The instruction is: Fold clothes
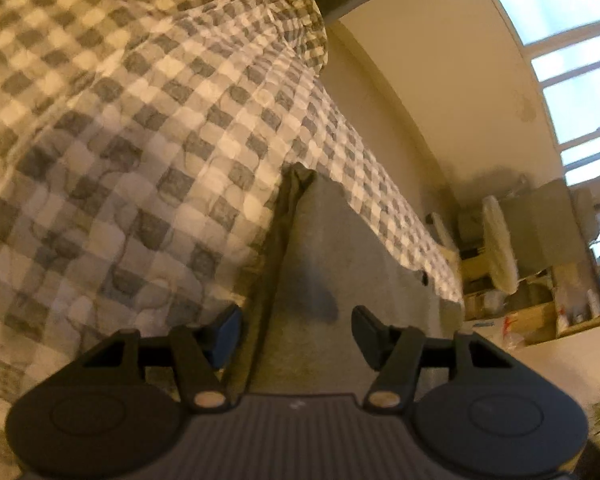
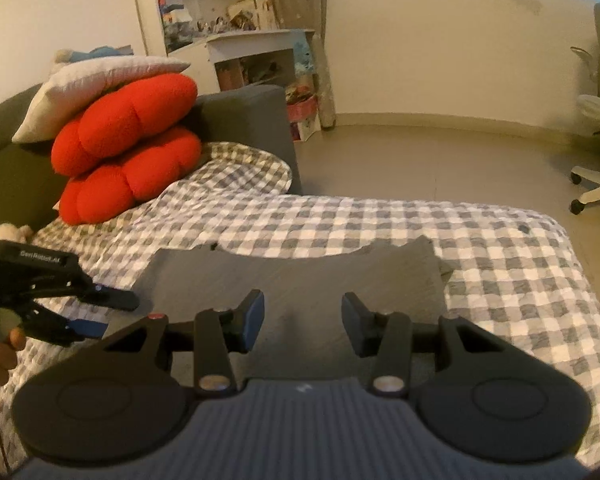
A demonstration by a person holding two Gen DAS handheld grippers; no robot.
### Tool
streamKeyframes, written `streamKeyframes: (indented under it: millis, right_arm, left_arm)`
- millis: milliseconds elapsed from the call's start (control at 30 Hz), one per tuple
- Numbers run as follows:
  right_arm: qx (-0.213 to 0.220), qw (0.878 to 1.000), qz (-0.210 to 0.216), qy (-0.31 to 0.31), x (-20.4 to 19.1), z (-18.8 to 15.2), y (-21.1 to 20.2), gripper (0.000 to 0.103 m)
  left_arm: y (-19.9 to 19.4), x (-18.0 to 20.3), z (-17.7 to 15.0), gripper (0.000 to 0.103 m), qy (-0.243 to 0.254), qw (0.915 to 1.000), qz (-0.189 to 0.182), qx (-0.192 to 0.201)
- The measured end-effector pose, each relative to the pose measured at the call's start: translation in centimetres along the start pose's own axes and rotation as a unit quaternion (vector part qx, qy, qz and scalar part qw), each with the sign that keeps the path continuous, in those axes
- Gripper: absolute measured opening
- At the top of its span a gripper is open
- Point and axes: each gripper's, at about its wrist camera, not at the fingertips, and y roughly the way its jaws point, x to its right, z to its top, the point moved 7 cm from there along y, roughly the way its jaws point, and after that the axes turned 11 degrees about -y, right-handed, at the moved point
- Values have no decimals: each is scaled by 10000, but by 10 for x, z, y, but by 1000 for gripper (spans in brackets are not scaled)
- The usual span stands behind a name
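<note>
On a bed covered by a grey-and-white checked quilt [image 2: 380, 224], a dark grey garment [image 2: 300, 276] lies flat. Above it the right gripper [image 2: 303, 322] hangs with jaws apart, empty. At the garment's left edge, the left gripper [image 1: 296, 334] also has its jaws apart, gripping nothing. Red cushions [image 2: 128, 148] sit beyond.

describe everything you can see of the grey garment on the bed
The grey garment is plain dark grey, of soft knit-looking cloth, lying flat and roughly rectangular on the checked bedspread. Its far edge dips in a shallow curve; its right corner is slightly rumpled. In the left wrist view one side edge shows as a darker folded seam. Neither hand-held gripper visibly touches it; only the bedspread does.
</note>
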Motion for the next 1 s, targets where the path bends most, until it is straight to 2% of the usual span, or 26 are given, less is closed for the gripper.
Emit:
streamKeyframes:
  millis: [33, 167, 200, 233, 267, 367, 567, 633, 867, 900, 933, 1000]
  right_arm:
    - [-20, 10000, 33, -6, -2, -1, 1, 47]
    - [-82, 9997, 211, -5, -10, -3, 8, 47]
    - [-100, 9996, 279, 20, -12, -3, 9, 45]
    - [-117, 9993, 348, 45, -14, -3, 11, 37]
    - [-143, 9991, 403, 59, -15, -3, 12, 29]
    - [-239, 9982, 538, 86, -21, -4, 16, 22]
    - [-621, 9964, 574, -2, -28, -16, 36, 15]
    - [-818, 9951, 562, 26, -29, -23, 47, 14]
    - [-820, 9932, 598, 574, -21, -20, 53, 14]
    - [-807, 9912, 684, 797, -16, -20, 50, 15]
    - [-778, 9878, 817, 1069, -10, -19, 47, 24]
    - [-688, 9782, 1063, 1649, 4, -18, 38, 27]
  left_arm:
    - [2, 0, -1, 56, -23, 10000, -56, -20]
    - [11, 1, -10, 28, 121, 9999, 60, -42]
    - [12, 1, -12, 18, 174, 9998, 122, -36]
    - [13, 1, -13, 13, 173, 9997, 156, -45]
    - [12, 1, -12, 11, 144, 9998, 125, -62]
    - [9, 9, -12, 11, 172, 9998, 88, -29]
    - [0, 38, -15, 10, 273, 9995, -162, -10]
    - [-2, 48, -17, 10, 225, 9993, -290, -32]
    - [2, 74, -22, 10, -32, 9976, -682, -90]
    - [4, 78, -24, 10, -78, 9971, -743, -115]
    - [7, 83, -26, 10, -124, 9966, -803, -139]
    - [15, 93, -32, 10, -171, 9953, -928, -221]
